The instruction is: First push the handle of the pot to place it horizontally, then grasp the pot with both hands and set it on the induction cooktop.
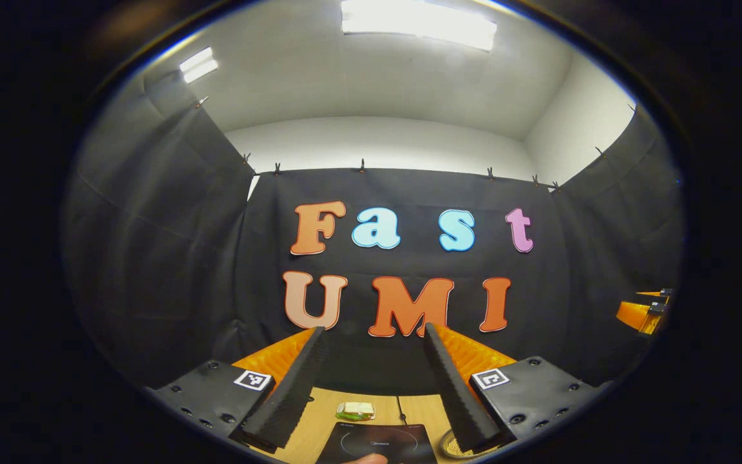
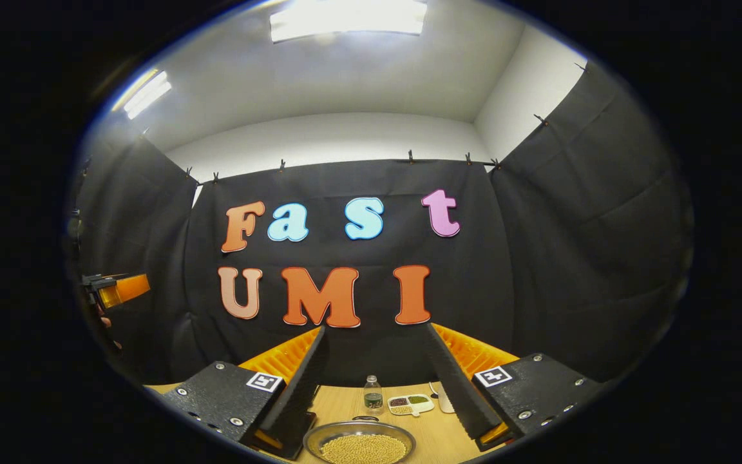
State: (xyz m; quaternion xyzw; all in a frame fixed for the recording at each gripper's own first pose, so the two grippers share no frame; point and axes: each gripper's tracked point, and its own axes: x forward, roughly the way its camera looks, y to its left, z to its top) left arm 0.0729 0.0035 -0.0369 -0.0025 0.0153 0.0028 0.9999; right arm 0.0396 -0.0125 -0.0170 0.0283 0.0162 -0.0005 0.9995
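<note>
L gripper [image 1: 374, 386] and R gripper [image 2: 374, 386]: jaws apart, holding nothing. One round metal pot [image 2: 359, 443] of beans at tabletop's near edge; one flat cooktop [image 1: 377, 443], prob. glass; one bottle [image 2: 373, 393].

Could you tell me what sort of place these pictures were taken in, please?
It looks like a recording booth made up as a small kitchen: black cloth clipped up as walls, a wooden table carrying an induction cooktop, and a metal pot of beans beside a small bottle.
</note>
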